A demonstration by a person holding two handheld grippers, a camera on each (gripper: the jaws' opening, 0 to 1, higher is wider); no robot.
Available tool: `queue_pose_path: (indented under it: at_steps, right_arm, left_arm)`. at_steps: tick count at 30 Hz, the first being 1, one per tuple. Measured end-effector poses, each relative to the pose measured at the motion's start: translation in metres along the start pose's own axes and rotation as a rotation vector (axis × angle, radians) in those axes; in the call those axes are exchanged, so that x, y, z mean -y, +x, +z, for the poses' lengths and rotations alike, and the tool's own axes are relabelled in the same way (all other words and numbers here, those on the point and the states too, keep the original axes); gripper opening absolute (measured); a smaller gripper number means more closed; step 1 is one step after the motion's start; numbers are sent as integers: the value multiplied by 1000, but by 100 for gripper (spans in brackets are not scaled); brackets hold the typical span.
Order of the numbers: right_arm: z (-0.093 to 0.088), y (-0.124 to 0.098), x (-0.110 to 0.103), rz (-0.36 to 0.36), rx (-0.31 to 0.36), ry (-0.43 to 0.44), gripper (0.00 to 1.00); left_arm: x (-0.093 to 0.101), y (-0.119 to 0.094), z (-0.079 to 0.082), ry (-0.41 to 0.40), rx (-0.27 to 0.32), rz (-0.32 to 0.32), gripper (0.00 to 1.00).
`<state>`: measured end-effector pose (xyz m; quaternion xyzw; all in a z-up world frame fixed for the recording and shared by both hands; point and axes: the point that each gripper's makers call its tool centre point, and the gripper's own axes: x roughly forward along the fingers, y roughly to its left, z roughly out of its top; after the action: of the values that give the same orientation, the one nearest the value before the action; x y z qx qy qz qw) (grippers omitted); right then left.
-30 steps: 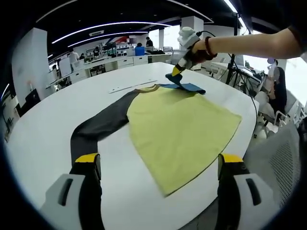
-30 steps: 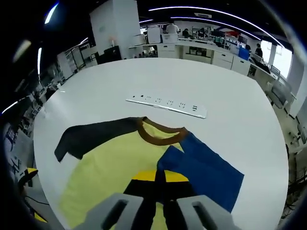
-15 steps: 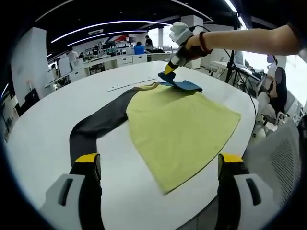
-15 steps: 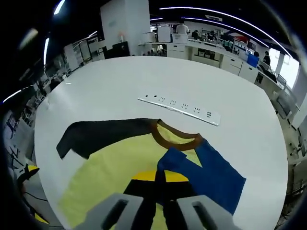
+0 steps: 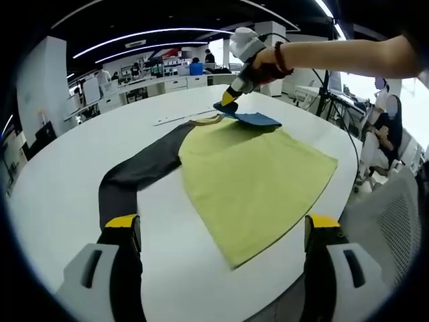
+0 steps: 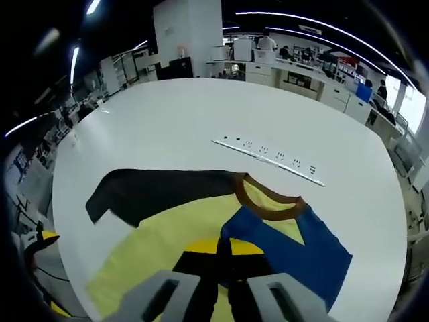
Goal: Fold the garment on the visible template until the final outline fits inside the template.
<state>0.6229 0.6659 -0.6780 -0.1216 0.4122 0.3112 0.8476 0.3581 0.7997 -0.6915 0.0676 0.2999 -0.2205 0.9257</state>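
- A long-sleeved shirt with a yellow-green body (image 5: 255, 178), a brown collar (image 6: 268, 201), one dark grey sleeve (image 5: 144, 171) and one blue sleeve (image 6: 295, 248) is spread flat on a round white table (image 5: 60, 201)
- The grey sleeve is stretched out straight to the side, while the blue sleeve is folded in over the body near the collar
- An edge of the blue sleeve is pinched in the clenched right gripper (image 6: 222, 247), which is seen in the left gripper view held by a hand (image 5: 265, 64) at the far side of the garment
- The left gripper (image 5: 221, 231) is held with its jaws spread wide at the near table edge, grasping nothing
- A long white power strip (image 6: 271, 153) is laid on the table just beyond the collar
- Desks are seen in the background
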Motion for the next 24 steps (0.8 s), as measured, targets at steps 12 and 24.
queue_pose_path:
  at_steps: [12,24]
  right_arm:
    - [11,6,-24,39,19,-9,0]
    - [22,10,-47,83,40,-20,0]
  left_arm:
    - [-1,0,-2,-5,-5,4,99]
    - [-4,0,-7,-11,-18,8,99]
